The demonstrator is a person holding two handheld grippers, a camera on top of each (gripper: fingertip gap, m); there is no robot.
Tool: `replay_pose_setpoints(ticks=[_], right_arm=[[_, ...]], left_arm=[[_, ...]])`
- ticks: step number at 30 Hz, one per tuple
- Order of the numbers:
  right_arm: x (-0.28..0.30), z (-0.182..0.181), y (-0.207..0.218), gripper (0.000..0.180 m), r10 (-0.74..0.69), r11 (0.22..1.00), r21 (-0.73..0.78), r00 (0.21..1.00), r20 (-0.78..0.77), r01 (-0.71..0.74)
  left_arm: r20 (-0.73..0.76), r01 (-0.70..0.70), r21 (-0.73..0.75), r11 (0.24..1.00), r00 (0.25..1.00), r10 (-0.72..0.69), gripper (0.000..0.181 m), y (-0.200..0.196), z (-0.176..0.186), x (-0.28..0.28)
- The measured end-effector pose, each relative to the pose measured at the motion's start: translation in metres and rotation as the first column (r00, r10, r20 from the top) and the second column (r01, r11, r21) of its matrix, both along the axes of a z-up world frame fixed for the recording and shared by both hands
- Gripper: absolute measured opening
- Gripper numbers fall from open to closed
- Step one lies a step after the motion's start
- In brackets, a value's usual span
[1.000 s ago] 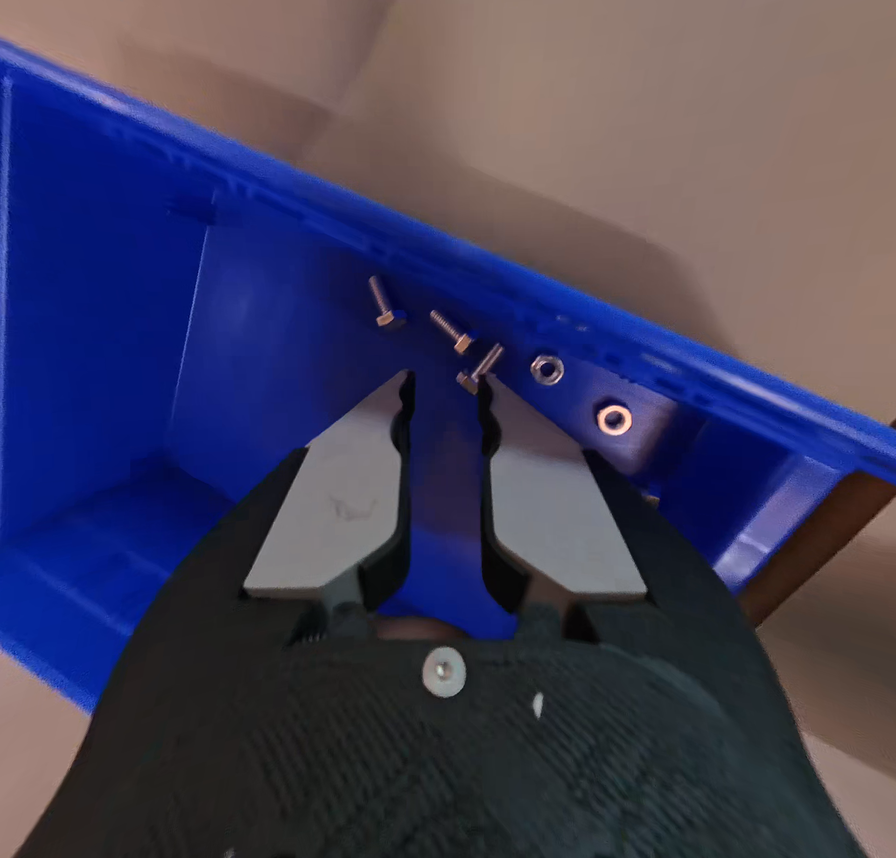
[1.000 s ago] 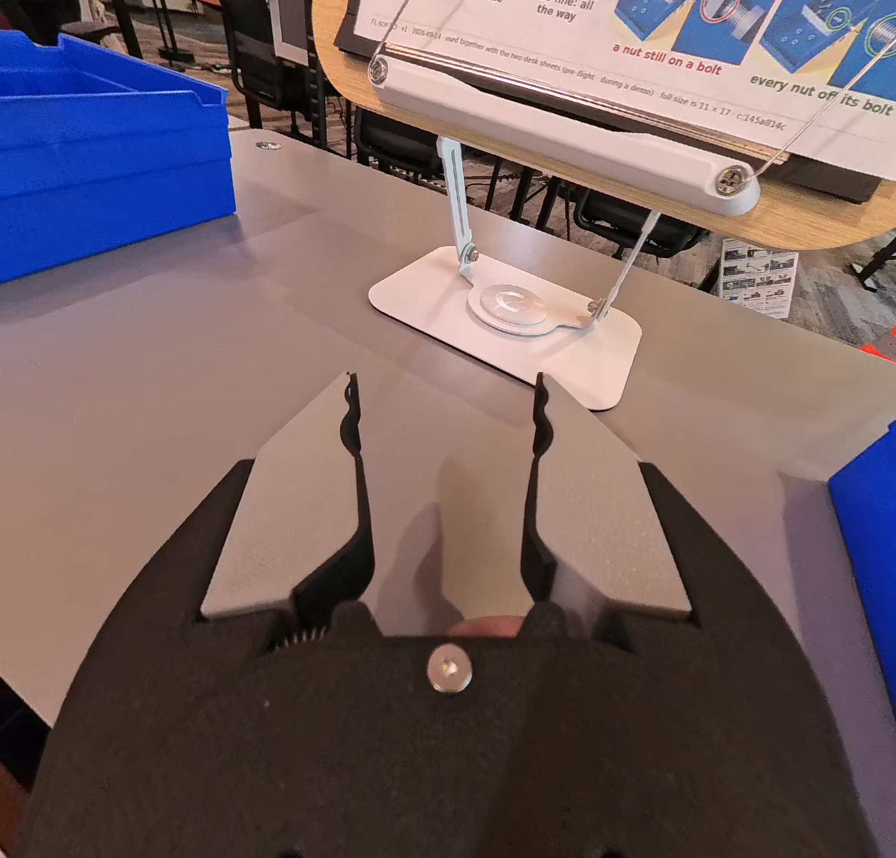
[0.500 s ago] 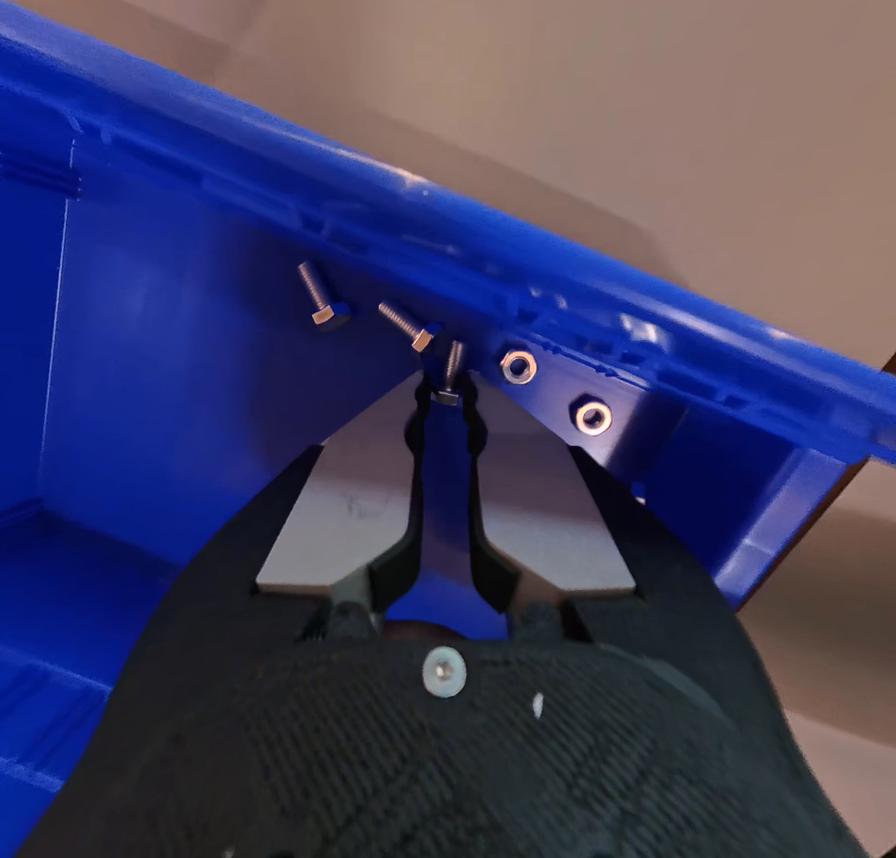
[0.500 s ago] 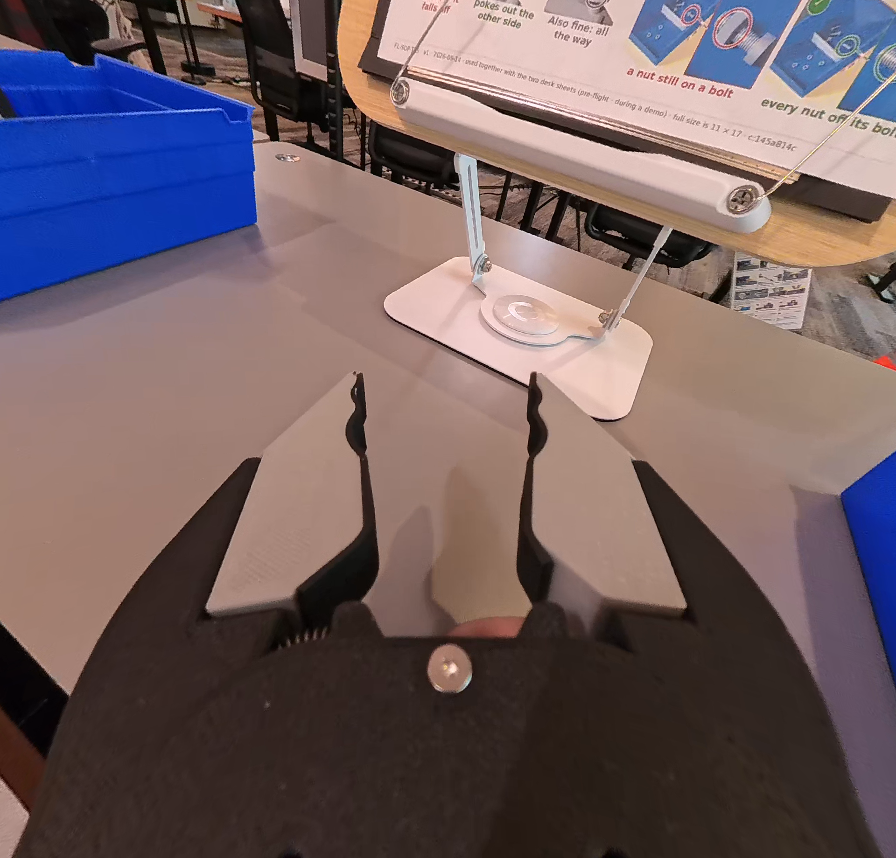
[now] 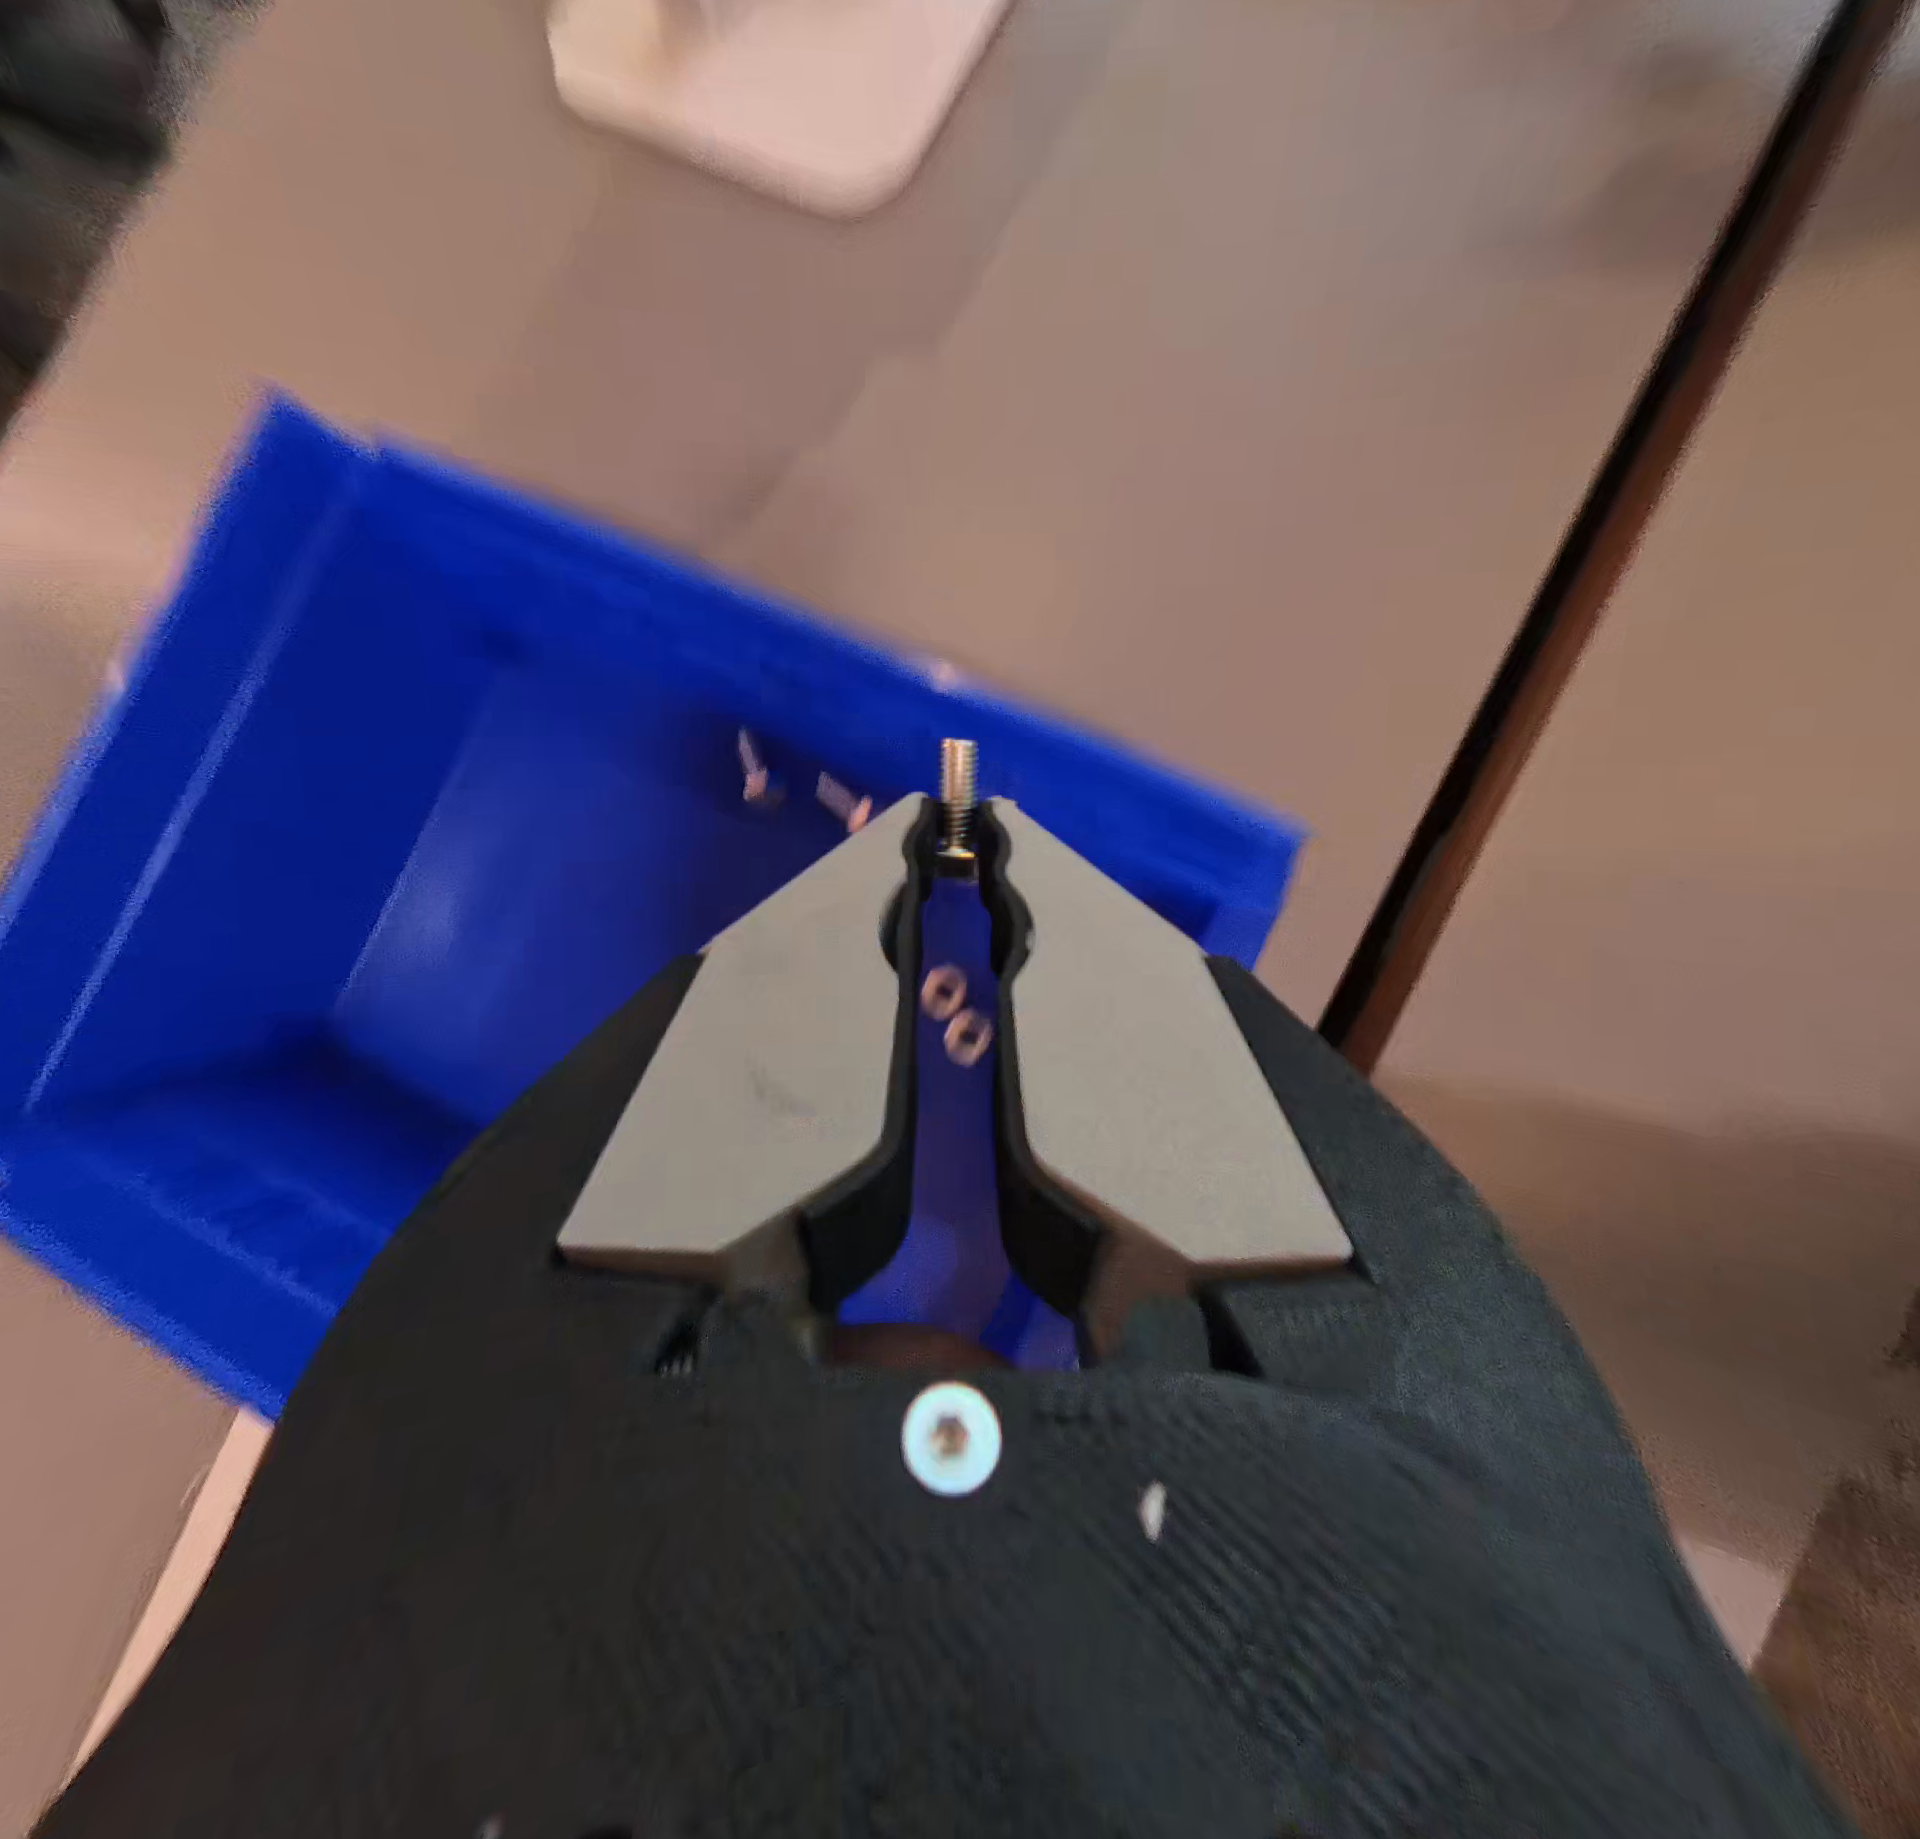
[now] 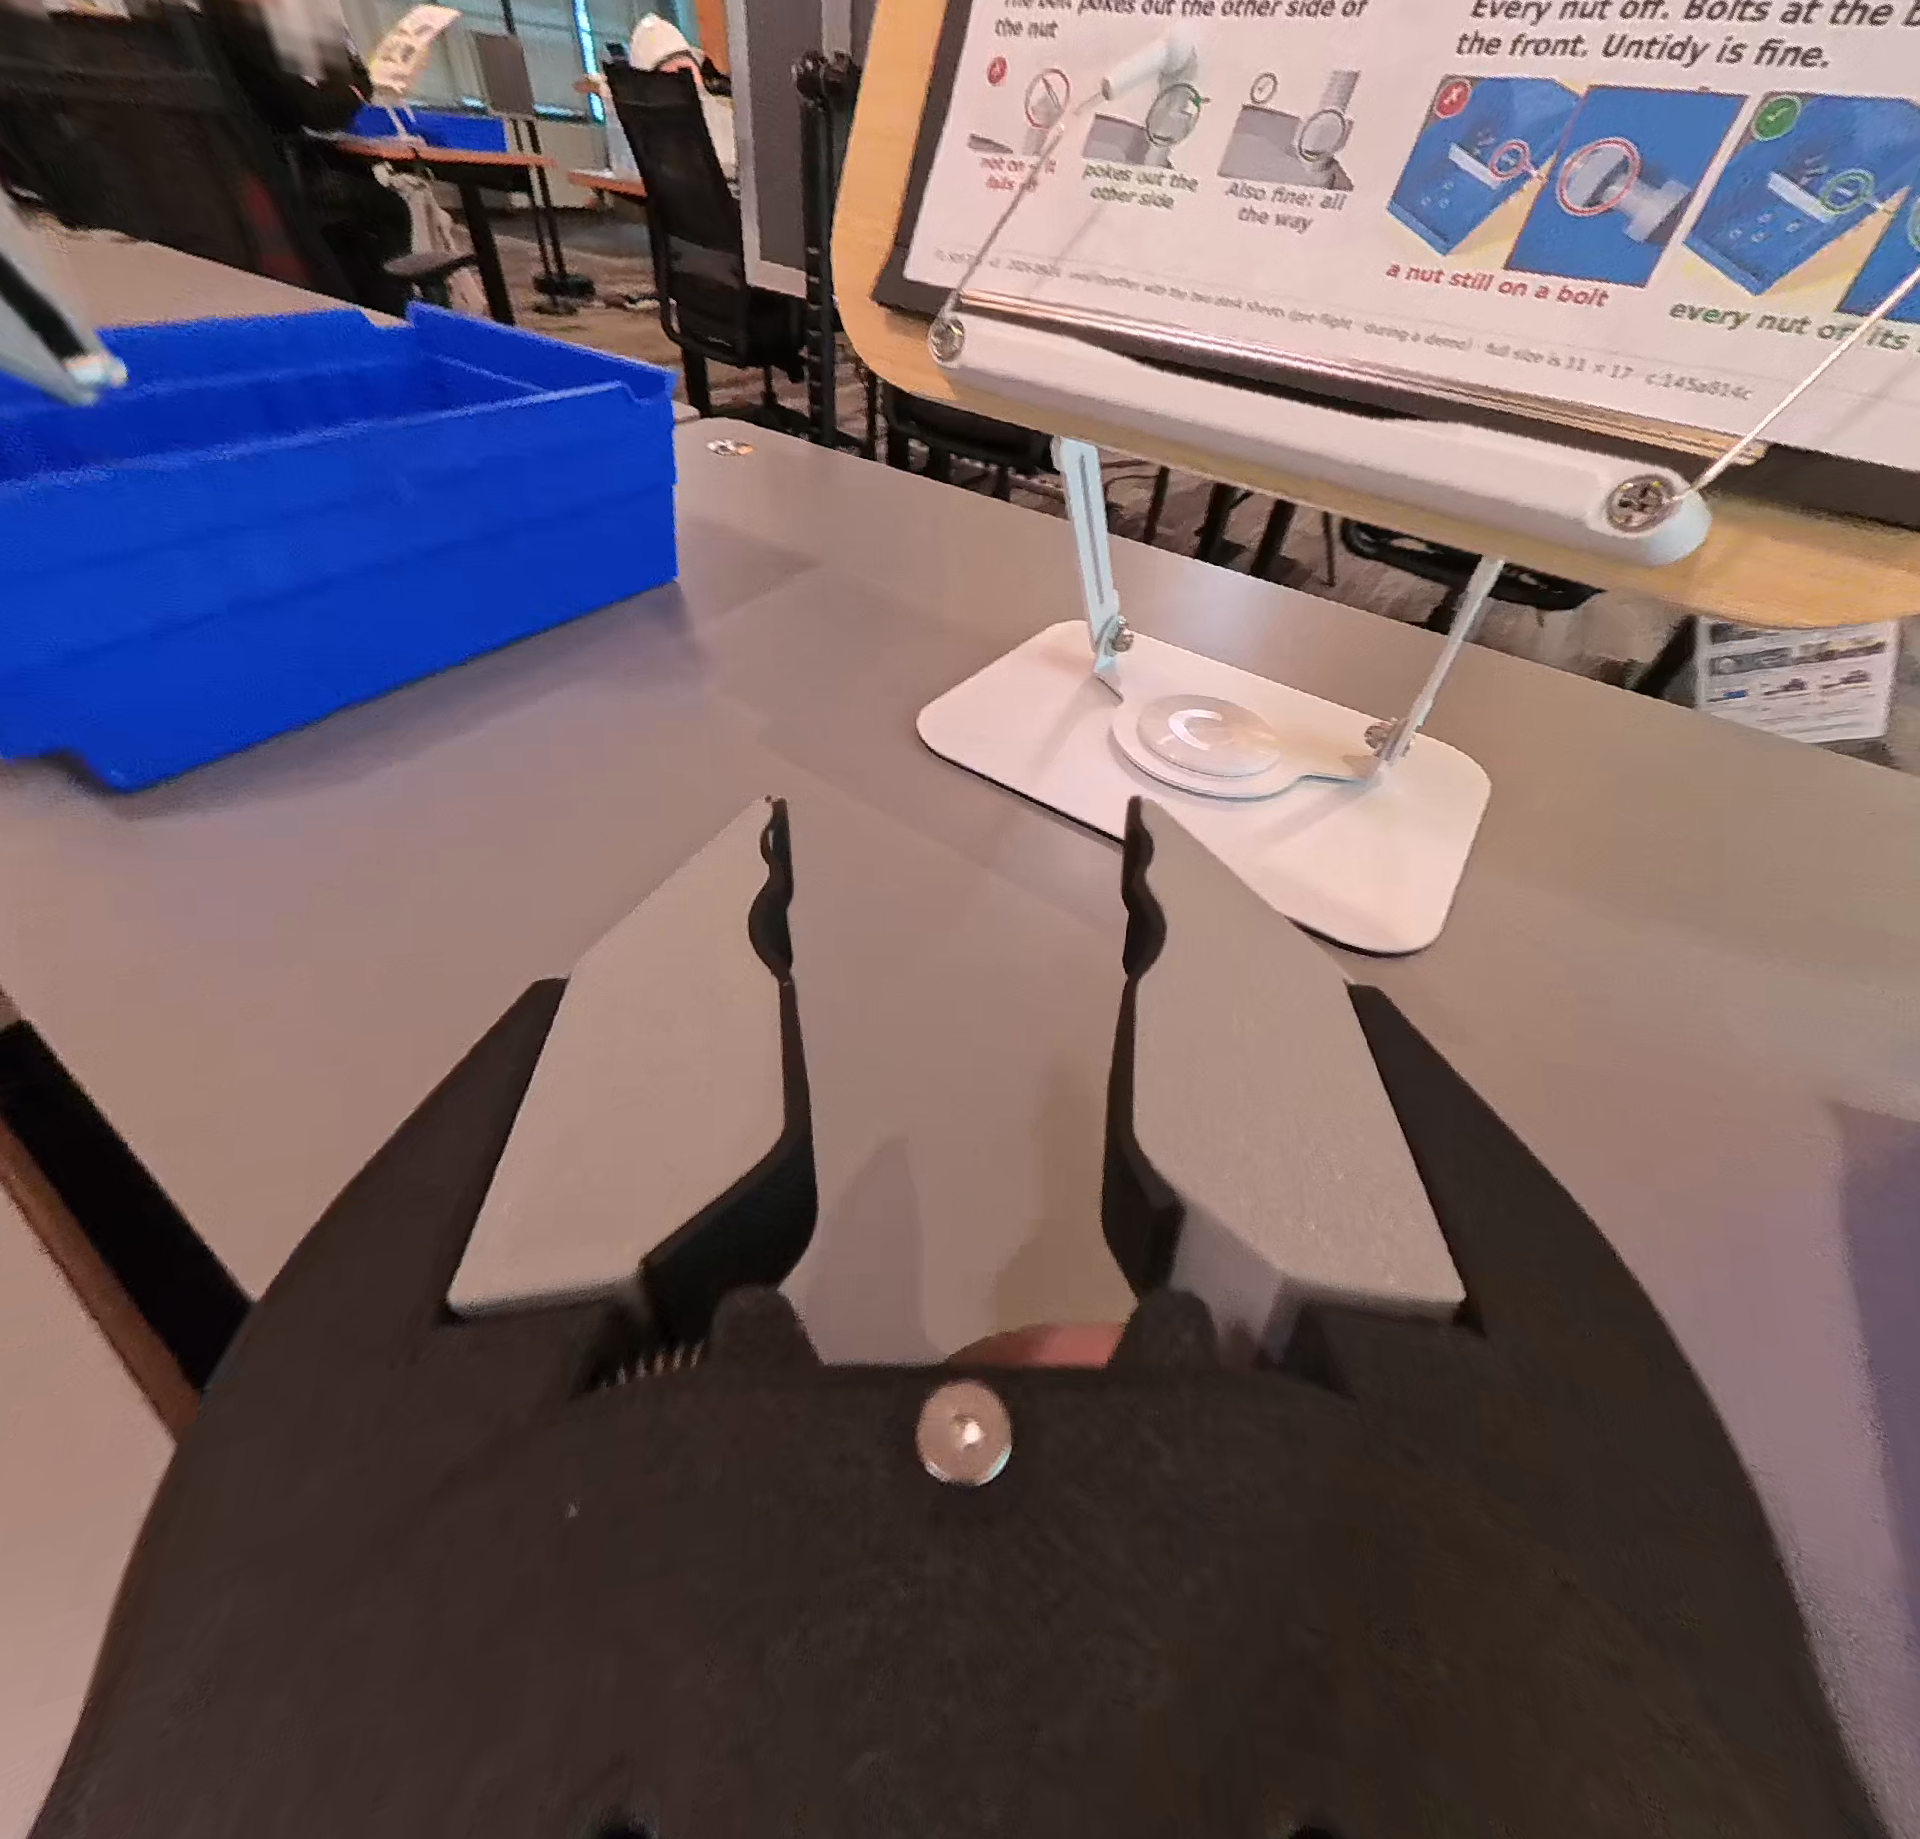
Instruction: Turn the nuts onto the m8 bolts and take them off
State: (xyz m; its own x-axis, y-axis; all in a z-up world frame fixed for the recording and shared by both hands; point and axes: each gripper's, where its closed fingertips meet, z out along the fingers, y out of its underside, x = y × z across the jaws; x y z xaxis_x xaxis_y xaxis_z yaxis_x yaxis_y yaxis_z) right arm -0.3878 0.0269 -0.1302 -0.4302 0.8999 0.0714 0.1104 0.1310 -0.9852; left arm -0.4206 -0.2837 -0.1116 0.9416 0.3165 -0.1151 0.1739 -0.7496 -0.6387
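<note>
My left gripper (image 5: 956,833) pinches a bolt (image 5: 956,787) by its head above the blurred blue bin (image 5: 312,854); my right gripper (image 6: 951,823) gapes empty over the bench (image 6: 416,906).

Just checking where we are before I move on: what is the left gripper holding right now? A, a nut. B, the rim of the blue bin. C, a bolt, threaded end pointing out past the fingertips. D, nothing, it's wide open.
C: in the left wrist view the left gripper is shut on a bolt, its threaded shaft sticking out past the fingertips above the blue bin.
</note>
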Motion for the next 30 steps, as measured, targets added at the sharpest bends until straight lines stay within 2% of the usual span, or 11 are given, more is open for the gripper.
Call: replay_pose_setpoints(ticks=[1,4,6,9,15,20,23,24,27,30], right_arm=[[0.002,0.002,-0.003,0.061,0.016,1.0,-0.015,1.0,0.002,-0.016],[0.008,0.01,-0.011,0.059,0.067,0.997,-0.044,0.998,-0.01,-0.068],[0.013,0.013,-0.017,0.058,0.102,0.993,-0.056,0.995,-0.011,-0.103],[0.022,0.018,-0.029,0.052,0.196,0.976,-0.095,0.981,-0.008,-0.195],[0.038,0.037,-0.036,0.042,0.331,0.912,-0.256,0.944,-0.004,-0.321],[0.033,0.033,-0.021,0.043,0.303,0.921,-0.265,0.953,0.031,-0.284],[0.035,0.035,-0.019,0.038,0.352,0.885,-0.341,0.935,0.042,-0.317],[0.036,0.037,-0.02,0.035,0.377,0.864,-0.377,0.925,0.045,-0.334],[0.041,0.04,-0.026,0.03,0.455,0.798,-0.47,0.889,0.06,-0.377],[0.042,0.032,-0.031,0.029,0.469,0.803,-0.465,0.877,0.105,-0.373]], left_arm=[[-0.015,0.018,0.107,0.994,1.0,-0.017,0.006,0.015,0.022,0.008],[-0.059,0.069,0.383,0.921,0.997,-0.05,0.005,0.061,0.078,0.032],[-0.058,0.085,0.476,0.875,0.996,-0.064,0.005,0.093,0.094,0.048],[-0.023,0.073,0.558,0.826,0.997,-0.072,0.005,0.143,0.093,0.069],[0.034,0.064,0.667,0.742,0.993,-0.116,0.005,0.228,0.059,0.094],[0.094,0.032,0.76,0.649,0.983,-0.158,0.005,0.258,0.037,0.088],[0.116,0.024,0.788,0.615,0.976,-0.186,0.005,0.266,0.021,0.085],[0.128,0.019,0.79,0.613,0.972,-0.196,0.005,0.268,0.016,0.084],[0.096,0.045,0.74,0.671,0.981,-0.171,0.005,0.27,0.003,0.08],[0.101,0.053,0.748,0.661,0.976,-0.192,0.005,0.269,0.005,0.086]])
